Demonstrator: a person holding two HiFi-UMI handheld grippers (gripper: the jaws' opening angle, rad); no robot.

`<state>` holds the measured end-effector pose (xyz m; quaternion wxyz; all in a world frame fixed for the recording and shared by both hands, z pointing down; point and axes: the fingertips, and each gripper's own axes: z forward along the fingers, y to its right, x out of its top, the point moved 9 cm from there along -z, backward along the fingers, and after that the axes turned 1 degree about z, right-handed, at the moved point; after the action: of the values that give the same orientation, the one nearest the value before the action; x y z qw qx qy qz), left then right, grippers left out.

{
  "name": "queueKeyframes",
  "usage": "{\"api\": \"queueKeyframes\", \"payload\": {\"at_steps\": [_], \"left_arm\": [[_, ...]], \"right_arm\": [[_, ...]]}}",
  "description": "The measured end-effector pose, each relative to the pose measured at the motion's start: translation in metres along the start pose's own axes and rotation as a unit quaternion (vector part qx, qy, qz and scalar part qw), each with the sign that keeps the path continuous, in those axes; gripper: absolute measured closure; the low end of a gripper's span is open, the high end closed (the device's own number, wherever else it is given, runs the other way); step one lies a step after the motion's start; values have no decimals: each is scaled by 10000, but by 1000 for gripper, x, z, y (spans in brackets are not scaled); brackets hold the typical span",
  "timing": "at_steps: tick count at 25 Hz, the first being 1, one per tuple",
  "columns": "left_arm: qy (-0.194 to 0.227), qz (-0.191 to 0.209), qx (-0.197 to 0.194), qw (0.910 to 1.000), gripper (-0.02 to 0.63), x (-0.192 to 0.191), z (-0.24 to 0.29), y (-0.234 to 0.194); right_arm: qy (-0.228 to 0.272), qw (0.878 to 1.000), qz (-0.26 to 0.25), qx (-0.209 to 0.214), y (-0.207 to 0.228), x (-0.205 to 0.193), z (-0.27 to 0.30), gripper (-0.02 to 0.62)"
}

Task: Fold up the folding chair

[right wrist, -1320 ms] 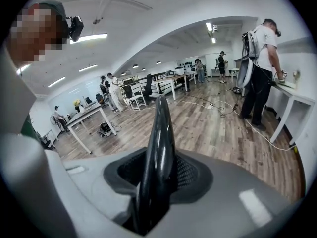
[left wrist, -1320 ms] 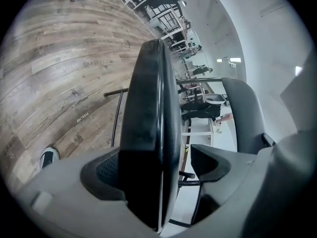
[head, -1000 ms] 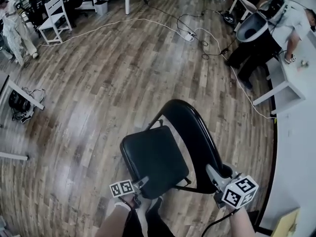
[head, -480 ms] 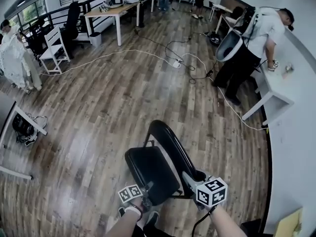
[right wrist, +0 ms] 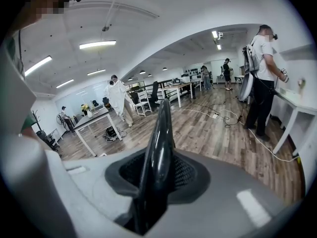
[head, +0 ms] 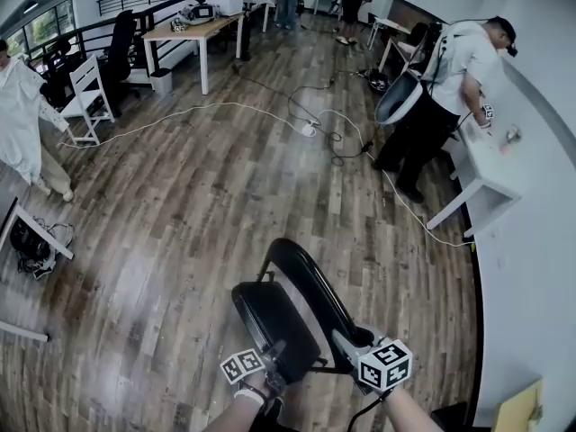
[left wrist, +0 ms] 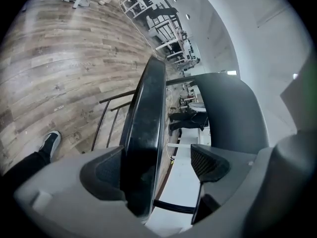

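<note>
The black folding chair stands on the wood floor at the bottom of the head view, its seat (head: 270, 318) tipped up toward the curved backrest (head: 310, 286). My left gripper (head: 277, 360) is at the seat's near edge. In the left gripper view the seat edge (left wrist: 146, 128) lies against the left pad, while the right pad (left wrist: 208, 163) stands apart from it, so the left gripper (left wrist: 158, 165) is open. My right gripper (head: 346, 338) is shut on the backrest's top edge (right wrist: 158, 143), which runs up between the jaws of the right gripper (right wrist: 156, 175).
A person (head: 441, 79) leans over a white table (head: 486, 174) at the right wall. Cables (head: 324, 129) trail over the floor beyond the chair. A white chair (head: 85, 93), a desk (head: 193, 30) and another person (head: 18, 106) are at the far left. My shoe (left wrist: 49, 143) is below the seat.
The left gripper has risen with the seat's near edge, and the seat has swung up toward the backrest. The right gripper stayed on the backrest. The head view now looks farther into the room.
</note>
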<state>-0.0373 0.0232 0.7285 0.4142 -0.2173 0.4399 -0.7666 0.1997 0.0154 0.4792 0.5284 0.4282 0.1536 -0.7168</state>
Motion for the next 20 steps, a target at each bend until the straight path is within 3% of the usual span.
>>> {"api": "queueKeyframes", "payload": {"at_steps": [9,14,20], "left_arm": [[78,-444,-642,9969,175,-7,35,53],[-194,-315,-646,9972,175,-16,53,76],[-37,-370,-632,9973,175,-27,88,108]], "right_arm": [[-33,9998,-166,-56,-3,9,-3,489],[-32,9995,-245,-203,5,11,-12,489],[0,9996,-210,-194,31,19,-21,489]]}}
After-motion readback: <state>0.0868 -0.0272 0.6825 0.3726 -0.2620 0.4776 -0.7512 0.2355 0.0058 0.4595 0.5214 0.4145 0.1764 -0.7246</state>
